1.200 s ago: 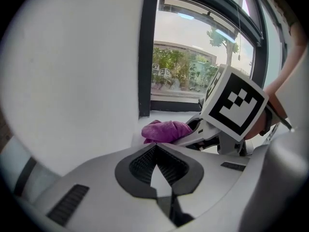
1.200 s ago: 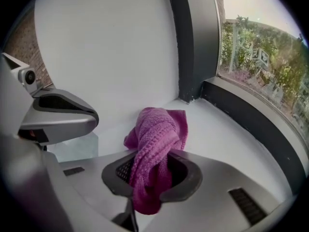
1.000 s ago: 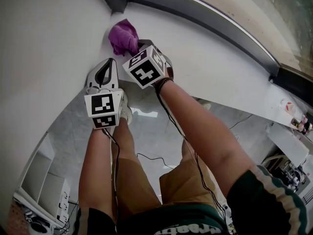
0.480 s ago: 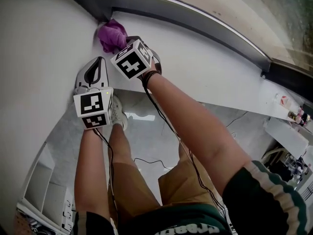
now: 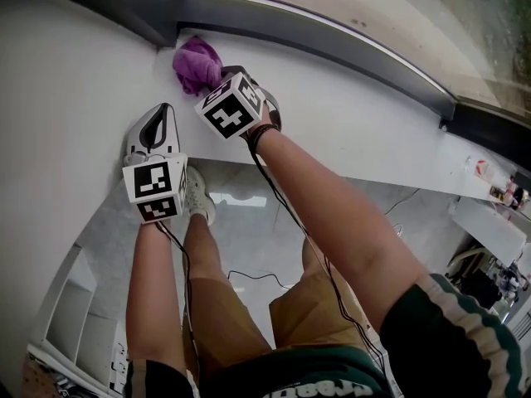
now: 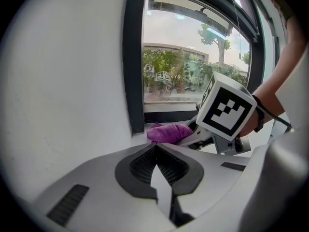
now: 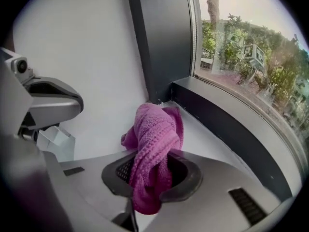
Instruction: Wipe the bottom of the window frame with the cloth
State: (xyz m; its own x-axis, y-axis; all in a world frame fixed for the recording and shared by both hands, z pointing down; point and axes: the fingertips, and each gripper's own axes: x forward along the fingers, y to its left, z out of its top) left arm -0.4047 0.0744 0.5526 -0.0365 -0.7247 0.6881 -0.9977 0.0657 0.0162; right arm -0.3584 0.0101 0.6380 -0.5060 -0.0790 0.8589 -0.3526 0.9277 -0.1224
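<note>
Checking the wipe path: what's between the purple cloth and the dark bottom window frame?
Only a bare strip of white sill, seen in the right gripper view. The purple cloth sits near the window frame corner.

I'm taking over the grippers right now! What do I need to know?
Right gripper: fingers shut on the purple cloth, which bunches out in front of them.
Left gripper: fingers together, holding nothing, low against the white wall beside the right one.
Where things are: the cloth is on the white sill at the left corner, right by the dark bottom rail of the window frame.
Done: cloth gripped and brought to the left end.
Left: probably the whole run to the right along the rail; how much is already wiped does not show.
</note>
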